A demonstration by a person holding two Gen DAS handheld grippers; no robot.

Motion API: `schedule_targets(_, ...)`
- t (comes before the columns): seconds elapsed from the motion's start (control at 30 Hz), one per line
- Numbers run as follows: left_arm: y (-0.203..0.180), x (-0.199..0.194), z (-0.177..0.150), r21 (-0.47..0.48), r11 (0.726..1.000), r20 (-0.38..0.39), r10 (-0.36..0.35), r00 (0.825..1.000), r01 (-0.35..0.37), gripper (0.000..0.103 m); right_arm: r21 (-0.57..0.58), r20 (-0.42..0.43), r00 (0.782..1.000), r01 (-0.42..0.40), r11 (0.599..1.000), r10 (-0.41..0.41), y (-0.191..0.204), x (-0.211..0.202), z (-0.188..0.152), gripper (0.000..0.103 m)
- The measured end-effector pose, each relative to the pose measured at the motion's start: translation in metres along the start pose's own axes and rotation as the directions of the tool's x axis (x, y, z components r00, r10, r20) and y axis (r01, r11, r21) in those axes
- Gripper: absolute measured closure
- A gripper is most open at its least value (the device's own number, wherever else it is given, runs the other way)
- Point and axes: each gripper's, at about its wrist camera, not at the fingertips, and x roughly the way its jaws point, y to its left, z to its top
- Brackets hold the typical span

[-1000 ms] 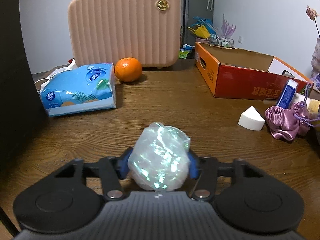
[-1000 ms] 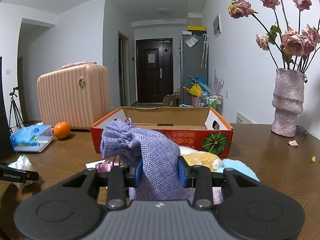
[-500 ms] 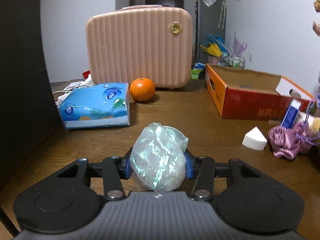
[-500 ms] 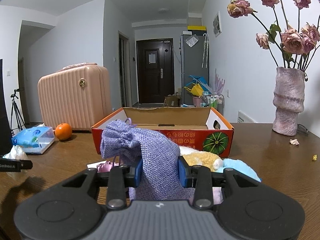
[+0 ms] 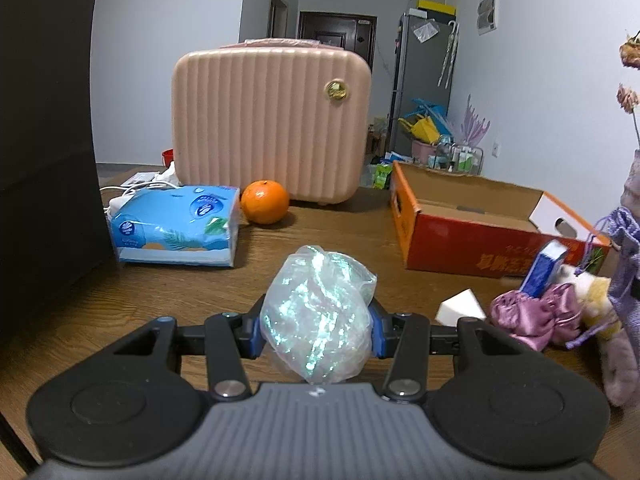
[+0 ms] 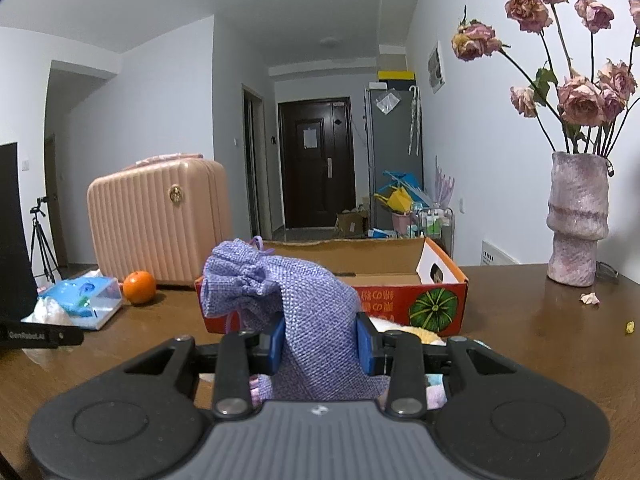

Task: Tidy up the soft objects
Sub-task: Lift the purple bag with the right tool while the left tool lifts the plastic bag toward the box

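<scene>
My left tongs (image 5: 316, 334) are clamped on a crumpled iridescent plastic bag (image 5: 318, 316), and my right tongs (image 6: 320, 344) are clamped on a lavender drawstring pouch (image 6: 296, 320); both soft things hang clear of the table (image 5: 320, 240). What has changed is on the left: compared with a second ago I have lifted the bag higher and tipped the view up, so the pink suitcase (image 5: 272, 120) and the doorway behind it now show fully, and the open orange carton (image 5: 480, 224) sits off to the right. I read that as the bag being carried toward the carton. The right side looks the same as before, the pouch held just in front of the carton (image 6: 400, 292). A pink satin pouch (image 5: 536, 316), a white sponge wedge (image 5: 460, 308) and a plush toy (image 5: 596, 296) lie unsorted on the table.
</scene>
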Motion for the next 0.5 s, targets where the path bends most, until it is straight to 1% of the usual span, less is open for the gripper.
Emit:
schedule_targets(0.23,-0.015,-0.011,0.003,-0.032,0.999,0.019,-0.034,0.999,0.034,0.055,0.008,0.036,0.999,-0.006,1.000,0.006,-0.002,-0.007,0.005,0.068)
schedule_targets(0.5,-0.035,-0.025,0.006,-0.045,0.996,0.047,-0.073,0.996,0.075,0.055,0.015,0.079,0.997,-0.006,1.000,0.005,-0.006,-0.013,0.011,0.068)
